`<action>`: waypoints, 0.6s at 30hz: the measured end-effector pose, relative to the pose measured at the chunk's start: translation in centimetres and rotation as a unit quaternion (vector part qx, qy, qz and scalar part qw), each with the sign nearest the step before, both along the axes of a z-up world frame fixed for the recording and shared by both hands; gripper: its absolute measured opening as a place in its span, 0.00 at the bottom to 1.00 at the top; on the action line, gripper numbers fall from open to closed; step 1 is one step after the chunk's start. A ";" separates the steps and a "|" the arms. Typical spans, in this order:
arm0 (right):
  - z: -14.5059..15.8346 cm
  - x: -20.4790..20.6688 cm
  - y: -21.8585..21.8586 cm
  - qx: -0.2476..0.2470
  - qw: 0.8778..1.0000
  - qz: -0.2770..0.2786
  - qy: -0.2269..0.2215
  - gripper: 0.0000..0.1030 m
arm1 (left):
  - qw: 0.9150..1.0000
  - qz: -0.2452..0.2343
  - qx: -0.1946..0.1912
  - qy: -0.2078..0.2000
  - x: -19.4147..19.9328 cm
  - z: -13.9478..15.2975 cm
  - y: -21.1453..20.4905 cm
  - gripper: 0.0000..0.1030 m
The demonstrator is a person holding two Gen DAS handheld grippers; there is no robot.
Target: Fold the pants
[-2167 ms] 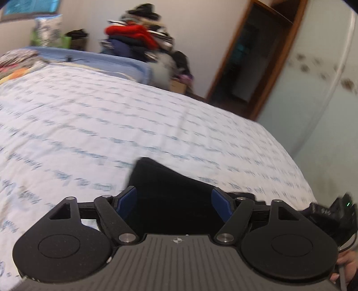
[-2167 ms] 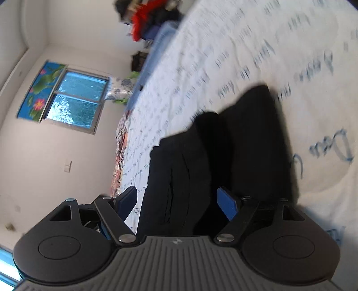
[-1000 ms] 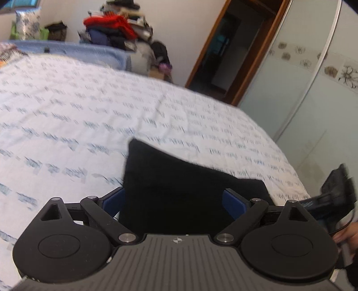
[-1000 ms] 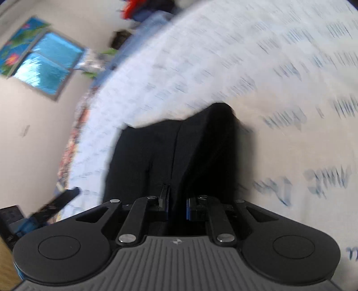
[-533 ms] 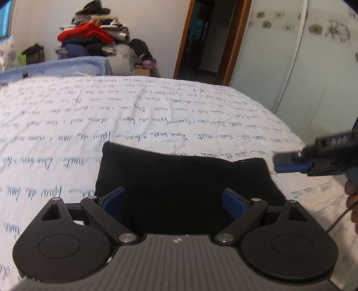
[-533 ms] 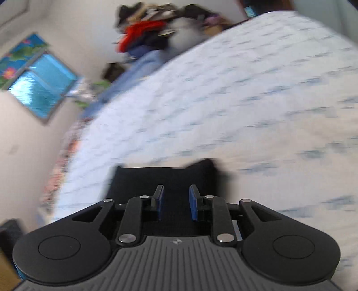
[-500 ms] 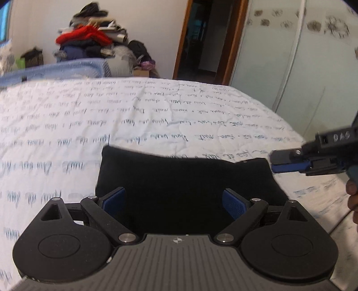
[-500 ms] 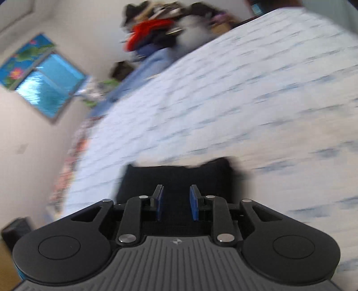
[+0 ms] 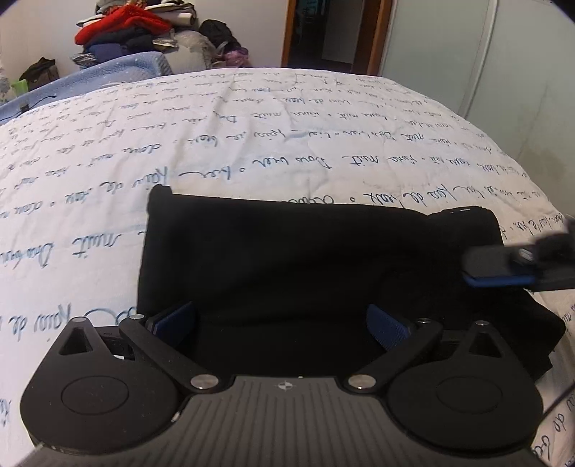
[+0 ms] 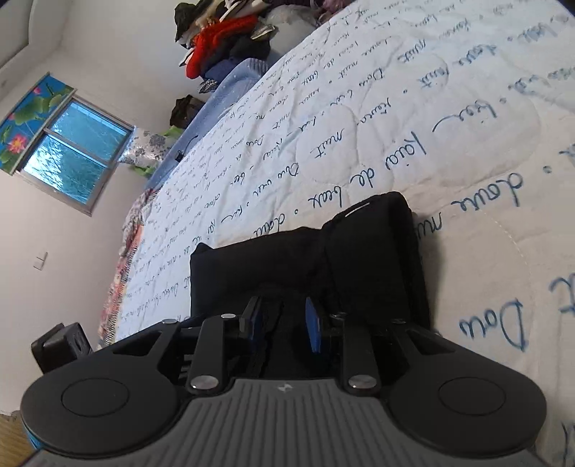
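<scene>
The black pants [image 9: 305, 258] lie folded into a compact rectangle on the white bed cover. My left gripper [image 9: 282, 321] is open, its blue pads wide apart just above the near edge of the pants, holding nothing. My right gripper [image 10: 282, 328] hovers over the pants [image 10: 305, 258] near their right end, with its blue pads a narrow gap apart and nothing clearly pinched. It also shows in the left wrist view [image 9: 503, 267], side-on over the right end of the pants.
The white bed cover [image 9: 251, 136] with blue script spreads far beyond the pants. A heap of clothes [image 9: 122, 30] stands at the far end. A doorway [image 9: 334, 32] and a pale wardrobe door [image 9: 521, 72] are at the right. A window [image 10: 72, 158] is on the left wall.
My right gripper has swung in low over the right end of the pants and its pads have parted a little. My left gripper stays open and has dropped closer to the pants.
</scene>
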State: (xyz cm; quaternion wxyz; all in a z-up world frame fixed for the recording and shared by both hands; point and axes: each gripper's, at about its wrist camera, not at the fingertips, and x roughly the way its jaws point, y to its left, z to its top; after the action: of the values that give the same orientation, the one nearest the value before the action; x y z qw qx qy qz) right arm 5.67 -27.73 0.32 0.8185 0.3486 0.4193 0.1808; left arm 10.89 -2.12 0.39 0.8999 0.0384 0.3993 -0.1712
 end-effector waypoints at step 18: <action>2.3 -7.9 0.1 -0.092 0.993 -0.033 -0.070 0.64 | 0.999 0.041 0.003 -0.009 -5.0 0.2 0.1 1.00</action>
State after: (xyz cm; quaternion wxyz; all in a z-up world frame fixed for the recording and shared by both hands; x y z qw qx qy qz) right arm -2.26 -27.62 2.62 0.8799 0.2725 0.3639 0.1383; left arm 5.84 -2.06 0.59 0.9095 0.0266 0.3930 -0.1327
